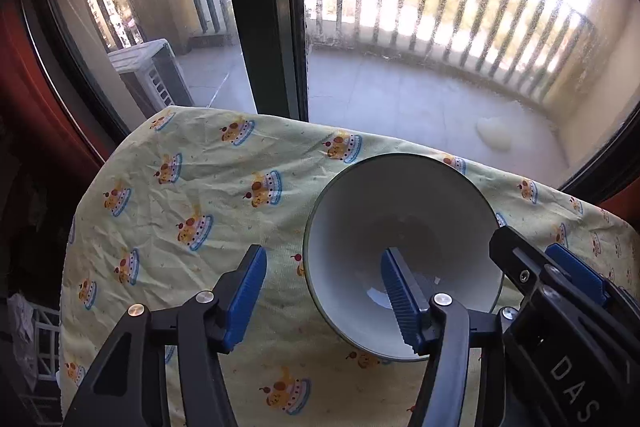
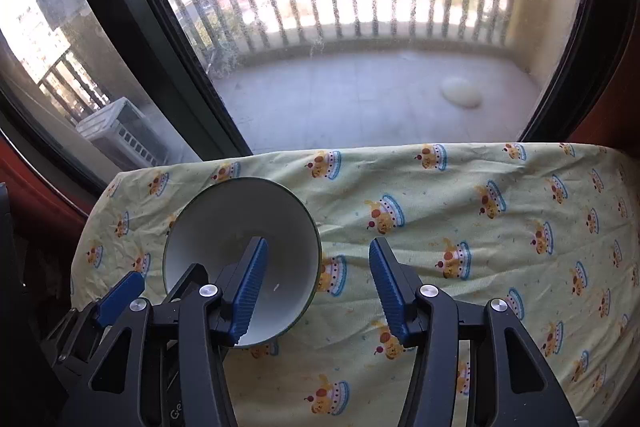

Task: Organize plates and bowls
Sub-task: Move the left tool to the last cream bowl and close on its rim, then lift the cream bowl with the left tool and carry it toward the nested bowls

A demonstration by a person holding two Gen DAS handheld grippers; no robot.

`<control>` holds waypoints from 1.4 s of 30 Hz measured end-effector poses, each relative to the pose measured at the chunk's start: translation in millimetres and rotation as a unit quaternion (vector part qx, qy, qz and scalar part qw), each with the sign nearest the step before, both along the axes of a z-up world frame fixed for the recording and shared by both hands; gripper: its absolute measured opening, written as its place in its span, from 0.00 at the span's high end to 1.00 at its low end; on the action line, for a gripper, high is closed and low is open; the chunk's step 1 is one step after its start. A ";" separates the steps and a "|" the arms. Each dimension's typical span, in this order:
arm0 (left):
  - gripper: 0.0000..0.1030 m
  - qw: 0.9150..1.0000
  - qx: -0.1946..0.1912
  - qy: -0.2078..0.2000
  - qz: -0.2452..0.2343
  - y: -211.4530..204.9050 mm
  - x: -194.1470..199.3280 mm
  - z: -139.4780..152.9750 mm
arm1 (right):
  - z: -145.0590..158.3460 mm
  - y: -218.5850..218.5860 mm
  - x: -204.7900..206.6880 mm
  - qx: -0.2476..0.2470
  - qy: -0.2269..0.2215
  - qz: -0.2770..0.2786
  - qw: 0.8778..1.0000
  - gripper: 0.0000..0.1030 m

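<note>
A white bowl (image 1: pixel 400 227) with a dark green rim stands upright on the yellow patterned tablecloth (image 1: pixel 200 187). It also shows in the right wrist view (image 2: pixel 224 227). My left gripper (image 1: pixel 324 287) is open, its right finger inside the bowl and its left finger outside, over the cloth. My right gripper (image 2: pixel 316 283) is open, its left finger inside the bowl and its right finger outside. The two grippers straddle opposite sides of the bowl's rim. The right gripper's body (image 1: pixel 560 299) shows beside the bowl in the left wrist view. No plates are in view.
The table (image 2: pixel 480 227) stands against a large window with a dark frame (image 1: pixel 272 27). A balcony with railings lies behind the glass. The table's far edge runs just beyond the bowl. Cloth stretches to the right in the right wrist view.
</note>
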State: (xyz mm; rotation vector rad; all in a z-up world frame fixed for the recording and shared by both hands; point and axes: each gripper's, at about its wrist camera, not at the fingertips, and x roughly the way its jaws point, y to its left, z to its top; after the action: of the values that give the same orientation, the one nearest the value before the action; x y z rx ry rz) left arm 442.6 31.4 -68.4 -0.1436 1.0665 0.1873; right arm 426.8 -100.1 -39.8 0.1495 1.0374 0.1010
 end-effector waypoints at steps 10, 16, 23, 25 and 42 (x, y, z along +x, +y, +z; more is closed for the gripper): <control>0.57 1.000 0.014 0.019 0.015 3.6 26.3 -26.4 | -31.6 6.4 33.2 0.010 0.017 0.013 1.000 0.63; 0.71 1.000 0.005 0.027 0.005 4.4 30.8 -36.5 | -45.5 13.0 44.0 0.019 0.023 0.030 0.999 0.77; 0.75 1.000 0.003 0.031 0.000 -1.9 28.3 -35.4 | -46.1 13.0 43.6 0.018 0.016 0.033 0.999 0.77; 0.75 0.999 0.003 0.032 -0.001 -2.3 26.5 -34.1 | -45.6 13.1 42.9 0.014 0.015 0.036 0.999 0.77; 0.75 1.000 0.013 -0.005 -0.003 -14.5 -6.2 24.7 | 5.7 0.2 7.8 0.019 -0.013 0.038 0.999 0.78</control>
State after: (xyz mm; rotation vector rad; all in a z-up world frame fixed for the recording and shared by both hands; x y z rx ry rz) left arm 436.4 16.9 -43.7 -0.1180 1.0542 0.1951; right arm 434.6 -99.9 -34.1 0.1429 1.0152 0.1909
